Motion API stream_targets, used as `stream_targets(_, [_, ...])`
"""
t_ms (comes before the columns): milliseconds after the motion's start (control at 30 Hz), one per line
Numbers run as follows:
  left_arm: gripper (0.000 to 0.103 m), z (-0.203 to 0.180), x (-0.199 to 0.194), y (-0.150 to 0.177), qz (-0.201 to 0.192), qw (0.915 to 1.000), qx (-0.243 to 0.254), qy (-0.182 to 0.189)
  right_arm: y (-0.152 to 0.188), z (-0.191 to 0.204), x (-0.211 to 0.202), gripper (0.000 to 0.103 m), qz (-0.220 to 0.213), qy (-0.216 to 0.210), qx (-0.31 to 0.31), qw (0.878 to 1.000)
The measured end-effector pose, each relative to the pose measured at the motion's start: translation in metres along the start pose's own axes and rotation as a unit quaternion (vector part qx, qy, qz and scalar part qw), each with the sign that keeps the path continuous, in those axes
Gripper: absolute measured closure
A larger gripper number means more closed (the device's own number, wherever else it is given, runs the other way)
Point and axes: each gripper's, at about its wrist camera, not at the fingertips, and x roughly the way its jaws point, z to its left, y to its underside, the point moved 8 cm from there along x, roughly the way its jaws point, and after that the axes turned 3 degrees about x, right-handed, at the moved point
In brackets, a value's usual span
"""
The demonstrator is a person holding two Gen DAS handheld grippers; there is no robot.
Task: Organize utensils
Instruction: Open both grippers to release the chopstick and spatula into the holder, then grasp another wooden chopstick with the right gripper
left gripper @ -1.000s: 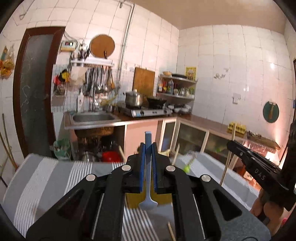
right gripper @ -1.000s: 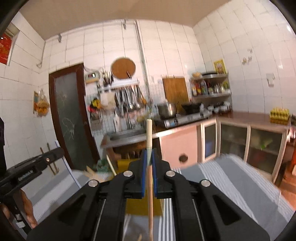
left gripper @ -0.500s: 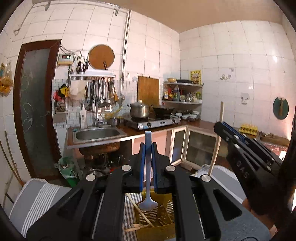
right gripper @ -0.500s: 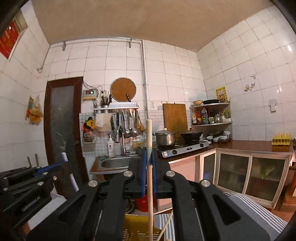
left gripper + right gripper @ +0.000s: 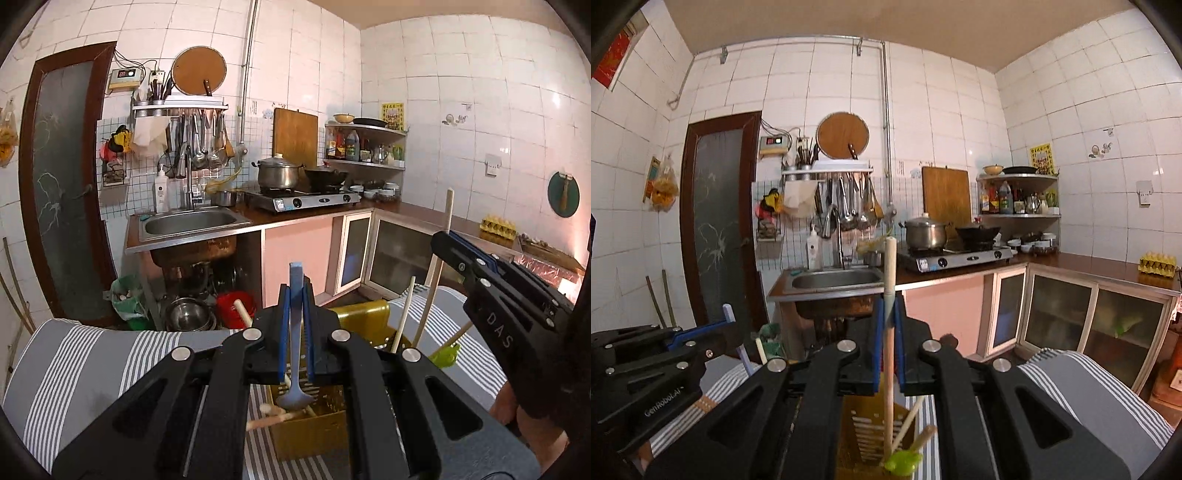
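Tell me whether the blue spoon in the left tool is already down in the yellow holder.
Not yet. The left tool grips the blue spoon upright, bowl down, above the yellow holder, which already holds wooden utensils.

Both views are evenly lit and sharp, with warm glare on the far right tiled wall (image 5: 554, 99). Fisheye bending curves the edges, and dark vignetting fills the corners.
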Motion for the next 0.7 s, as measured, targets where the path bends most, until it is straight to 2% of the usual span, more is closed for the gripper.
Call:
stream_targets(200, [0.095,0.007,-0.010,-0.005,0.021,0.9997,-0.015,0.005,0.007,-0.006,0.003,0.095,0.058,0.007,0.002,0.998])
stream_targets(267, [0.083,0.012,-0.020,-0.010,0.024,0.9995,-0.021,0.005,0.006,-0.009,-0.002,0.082,0.070,0.011,0.004,0.997])
stream_targets(300, [0.070,0.015,-0.026,-0.013,0.024,0.9994,-0.026,0.005,0.003,-0.012,-0.008,0.063,0.074,0.014,0.010,0.997])
stream_targets(333, [0.056,0.019,-0.034,-0.016,0.023,0.9993,-0.030,0.001,0.002,-0.014,-0.012,0.053,0.076,0.018,0.013,0.997])
stream_targets(433, [0.033,0.025,-0.055,-0.020,0.015,0.9994,-0.028,-0.015,-0.004,-0.018,-0.032,0.053,0.084,0.023,0.018,0.996])
stream_targets(467, [0.030,0.027,-0.064,-0.020,0.014,0.9994,-0.023,-0.021,-0.003,-0.018,-0.038,0.053,0.090,0.024,0.017,0.995])
stream_targets(533, [0.016,0.030,-0.080,-0.016,0.012,0.9992,-0.017,-0.033,0.002,-0.019,-0.054,0.047,0.104,0.027,0.017,0.994])
stream_targets(633, [0.007,0.037,-0.103,-0.001,0.011,0.9986,-0.017,-0.049,0.021,-0.018,-0.076,0.045,0.124,0.032,0.016,0.992])
stream_targets(700, [0.005,0.043,-0.114,0.021,0.026,0.9977,-0.022,-0.058,0.039,-0.017,-0.086,0.044,0.142,0.034,0.015,0.989])
